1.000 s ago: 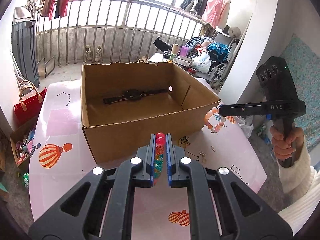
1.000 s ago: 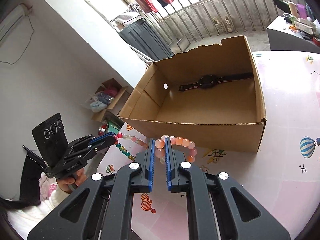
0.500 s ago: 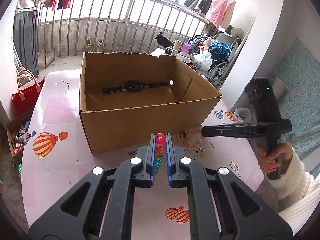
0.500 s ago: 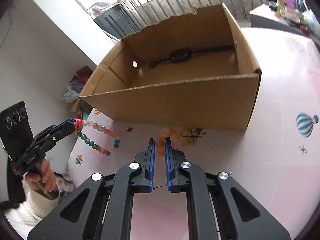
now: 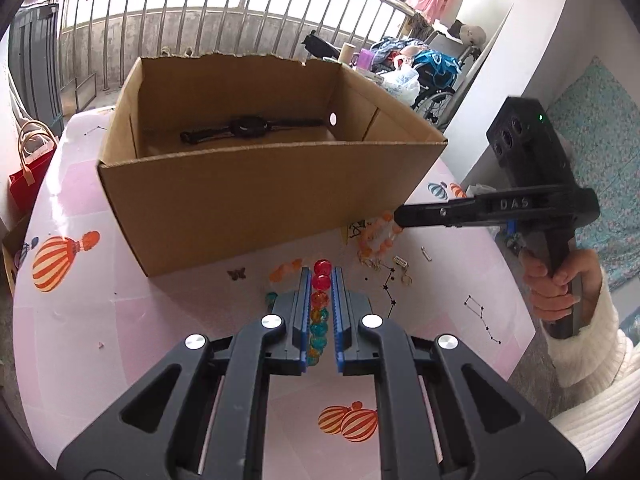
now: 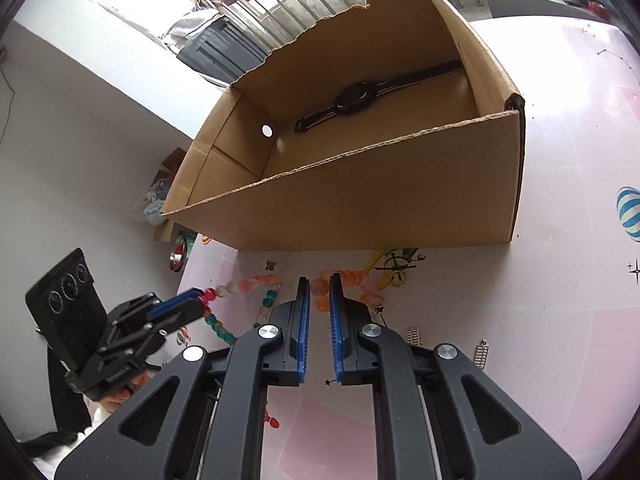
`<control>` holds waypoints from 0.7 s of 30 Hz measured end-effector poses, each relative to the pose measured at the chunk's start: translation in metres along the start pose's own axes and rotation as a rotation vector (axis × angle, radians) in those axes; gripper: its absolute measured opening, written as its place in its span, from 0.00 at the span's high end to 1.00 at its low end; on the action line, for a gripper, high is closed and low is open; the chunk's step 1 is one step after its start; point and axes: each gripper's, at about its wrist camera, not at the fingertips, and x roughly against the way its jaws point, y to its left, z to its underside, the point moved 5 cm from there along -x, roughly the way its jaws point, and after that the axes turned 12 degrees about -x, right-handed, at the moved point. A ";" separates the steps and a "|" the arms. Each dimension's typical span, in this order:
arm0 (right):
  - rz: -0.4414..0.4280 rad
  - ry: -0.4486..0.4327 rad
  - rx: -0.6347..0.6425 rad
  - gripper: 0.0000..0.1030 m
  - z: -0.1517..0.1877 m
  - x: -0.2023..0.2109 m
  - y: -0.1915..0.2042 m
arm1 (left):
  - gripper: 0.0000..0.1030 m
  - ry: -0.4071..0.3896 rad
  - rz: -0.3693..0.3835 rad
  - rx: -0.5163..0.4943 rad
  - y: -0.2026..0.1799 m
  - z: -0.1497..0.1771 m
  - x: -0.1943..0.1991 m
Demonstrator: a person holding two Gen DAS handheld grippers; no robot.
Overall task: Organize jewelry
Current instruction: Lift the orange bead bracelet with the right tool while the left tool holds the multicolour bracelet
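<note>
Your table (image 5: 80, 320), pink with balloon prints, carries an open cardboard box (image 5: 256, 208) with a black watch (image 5: 248, 130) lying flat on its floor by the far wall. In front of the box, your left gripper (image 5: 321, 276) pinches a string of red, amber and teal beads (image 5: 320, 308), its far end trailing on the table. Your right gripper (image 6: 320, 286) is pinched on an orange bead bracelet (image 6: 352, 280) that rests on the table just before the box's near wall. A few small metal charms (image 6: 480, 354) lie close by.
</note>
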 end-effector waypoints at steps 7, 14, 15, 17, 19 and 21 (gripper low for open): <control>-0.055 0.000 -0.040 0.90 -0.003 0.003 0.008 | 0.89 0.084 0.041 -0.052 -0.022 0.011 -0.044; -0.126 -0.013 -0.062 0.90 0.000 0.017 0.023 | 0.63 0.043 0.061 -0.040 -0.039 -0.003 -0.070; -0.133 -0.019 -0.060 0.90 0.000 0.020 0.026 | 0.65 0.039 0.073 -0.022 -0.038 -0.006 -0.074; -0.152 -0.022 -0.056 0.90 0.000 0.025 0.030 | 0.66 0.026 0.114 0.024 -0.038 -0.009 -0.081; -0.172 -0.018 -0.057 0.90 0.001 0.028 0.033 | 0.72 0.000 0.146 0.068 -0.036 -0.012 -0.083; -0.155 -0.034 -0.044 0.90 0.001 0.032 0.034 | 0.99 -0.030 0.172 0.090 -0.036 -0.014 -0.082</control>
